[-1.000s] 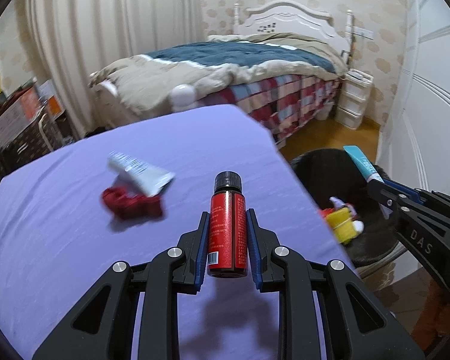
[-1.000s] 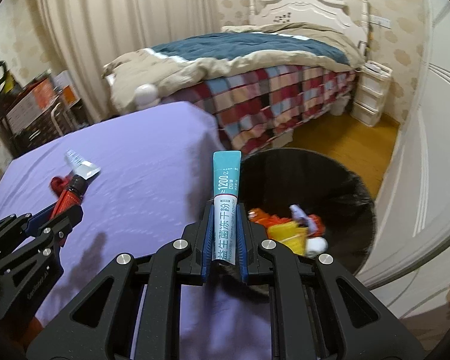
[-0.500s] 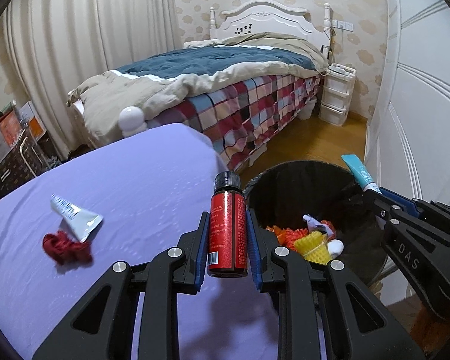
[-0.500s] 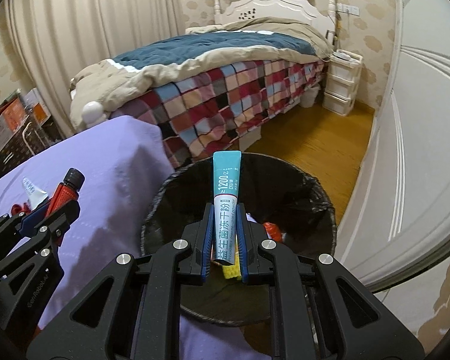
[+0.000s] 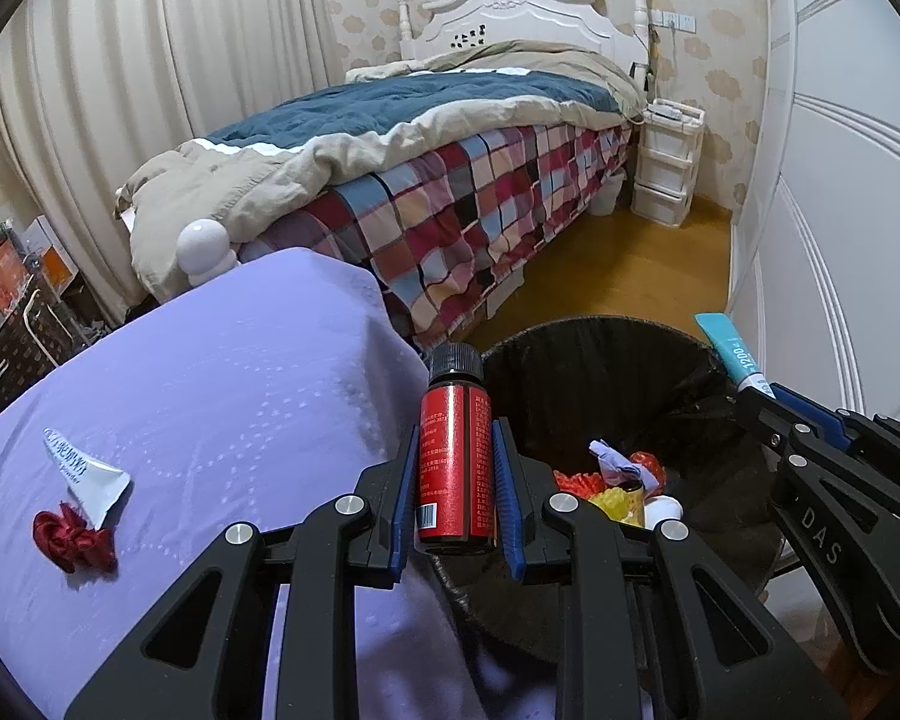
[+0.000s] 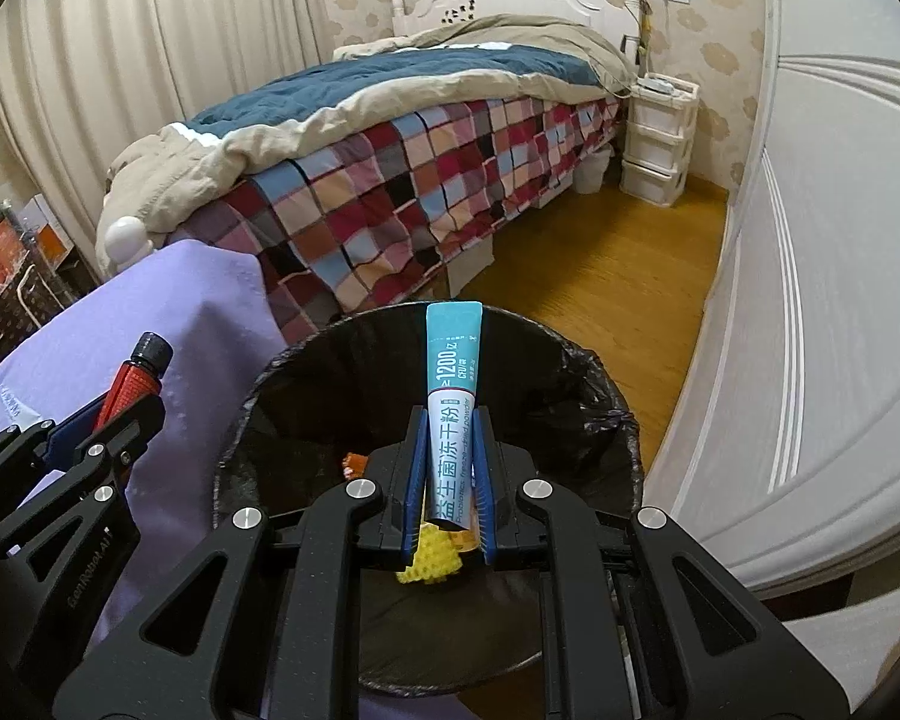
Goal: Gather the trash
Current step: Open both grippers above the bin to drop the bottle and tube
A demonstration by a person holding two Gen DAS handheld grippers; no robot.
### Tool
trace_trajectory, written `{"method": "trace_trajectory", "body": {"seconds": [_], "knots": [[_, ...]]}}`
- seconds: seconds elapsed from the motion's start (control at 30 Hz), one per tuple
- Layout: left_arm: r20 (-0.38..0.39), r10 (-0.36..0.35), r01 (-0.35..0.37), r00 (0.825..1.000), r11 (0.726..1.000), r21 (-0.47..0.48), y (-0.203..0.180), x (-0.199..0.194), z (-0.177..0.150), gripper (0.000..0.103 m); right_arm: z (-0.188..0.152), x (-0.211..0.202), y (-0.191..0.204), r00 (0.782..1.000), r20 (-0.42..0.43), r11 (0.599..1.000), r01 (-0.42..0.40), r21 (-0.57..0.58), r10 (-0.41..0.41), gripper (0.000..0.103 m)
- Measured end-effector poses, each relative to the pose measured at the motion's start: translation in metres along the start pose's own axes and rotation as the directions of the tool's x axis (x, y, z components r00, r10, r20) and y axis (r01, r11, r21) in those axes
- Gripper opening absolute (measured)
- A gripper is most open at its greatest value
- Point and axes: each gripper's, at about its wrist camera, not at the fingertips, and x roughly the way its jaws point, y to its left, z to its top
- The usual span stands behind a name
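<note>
My left gripper [image 5: 455, 456] is shut on a small red bottle [image 5: 455, 450] with a black cap, held at the edge where the purple table meets the bin. My right gripper [image 6: 448, 450] is shut on a teal and white sachet [image 6: 452, 396], held over the open black-lined trash bin [image 6: 270, 396]. The bin [image 5: 570, 348] holds yellow, orange and white scraps [image 5: 618, 480]. On the purple cloth [image 5: 210, 390] lie a silver crumpled tube [image 5: 84, 474] and a red fabric knot [image 5: 75, 543]. The right gripper with its sachet [image 5: 732, 354] shows at the right in the left wrist view.
A bed [image 5: 450, 168] with a checked quilt stands behind the bin, a white drawer unit [image 5: 666, 174] beside it. A white panelled door [image 6: 840, 300] closes off the right. Wooden floor [image 6: 600, 276] runs between bed and door. Boxes [image 5: 12, 300] are stacked at far left.
Both grippers have swung rightward from over the purple table to the bin, each still holding its item. The tube and red knot have slid to the left edge of the left wrist view.
</note>
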Motion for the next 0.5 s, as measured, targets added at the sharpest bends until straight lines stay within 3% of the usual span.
{"method": "trace_trajectory", "body": {"seconds": [0.23,0.37,0.5], "knots": [[-0.013,0.004,-0.004,1.000,1.000,0.014,-0.0068,0.0060,0.0013,0.025,0.0015,0.0080,-0.0061,1.000,-0.009,1.000,0.002,0.013,-0.002,0.019],[-0.003,0.015,-0.015,1.000,1.000,0.004,-0.0051,0.0056,0.0028,0.046,0.0020,0.0109,-0.0068,1.000,-0.010,1.000,0.006,0.016,-0.006,0.027],[0.013,0.030,-0.030,0.999,1.000,0.009,-0.0032,0.0014,0.0025,0.058,-0.0011,0.0106,-0.0079,1.000,-0.011,1.000,0.009,0.027,-0.009,0.030]]}}
